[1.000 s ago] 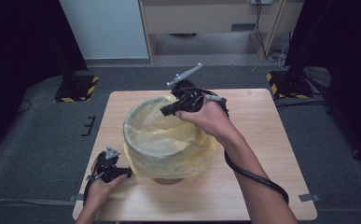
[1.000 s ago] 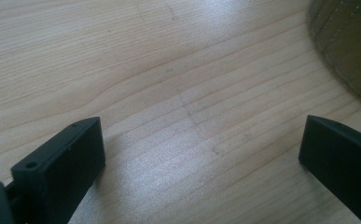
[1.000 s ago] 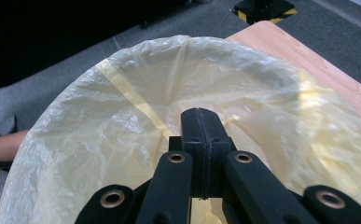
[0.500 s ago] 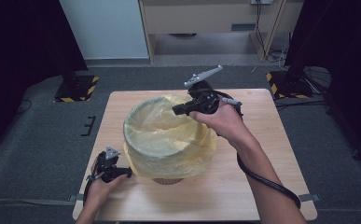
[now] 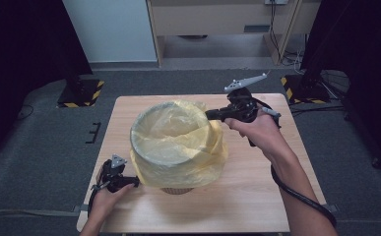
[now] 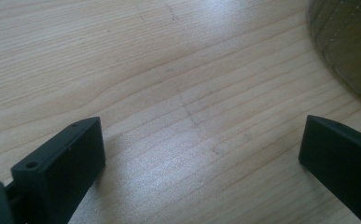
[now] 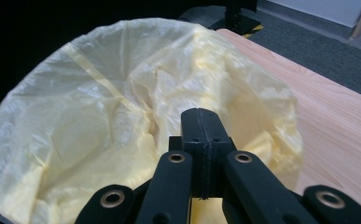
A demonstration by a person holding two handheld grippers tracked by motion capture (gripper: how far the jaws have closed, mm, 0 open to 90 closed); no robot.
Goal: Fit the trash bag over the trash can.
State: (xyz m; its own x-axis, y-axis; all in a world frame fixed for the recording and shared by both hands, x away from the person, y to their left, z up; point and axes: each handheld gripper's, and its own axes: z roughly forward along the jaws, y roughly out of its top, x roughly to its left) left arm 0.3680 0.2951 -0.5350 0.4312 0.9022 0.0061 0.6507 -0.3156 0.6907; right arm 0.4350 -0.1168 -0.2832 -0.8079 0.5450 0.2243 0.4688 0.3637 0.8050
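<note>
A round bin lined with a yellow plastic bag (image 5: 178, 142) (image 7: 99, 116) stands at the middle of the wooden table (image 5: 257, 196); the bag is folded over its rim and hangs down its sides. My right gripper (image 5: 210, 114) (image 7: 201, 116) is shut, its tip at the bin's right rim, level and pointing left over the bag. I cannot tell whether any film is pinched between the jaws. My left gripper (image 5: 131, 181) (image 6: 201, 135) rests at the table's front left, open wide over bare wood, with the bag's lower edge (image 6: 350, 46) just beyond it.
The bin's woven base (image 5: 175, 189) shows under the bag at the front. Two stands with yellow-black feet (image 5: 79, 93) (image 5: 301, 88) stand on the grey floor behind the table. A black cable (image 5: 301, 196) trails along my right forearm.
My right gripper has moved to the right, from over the bin's opening to its right rim, staying shut. The left gripper has stayed in place.
</note>
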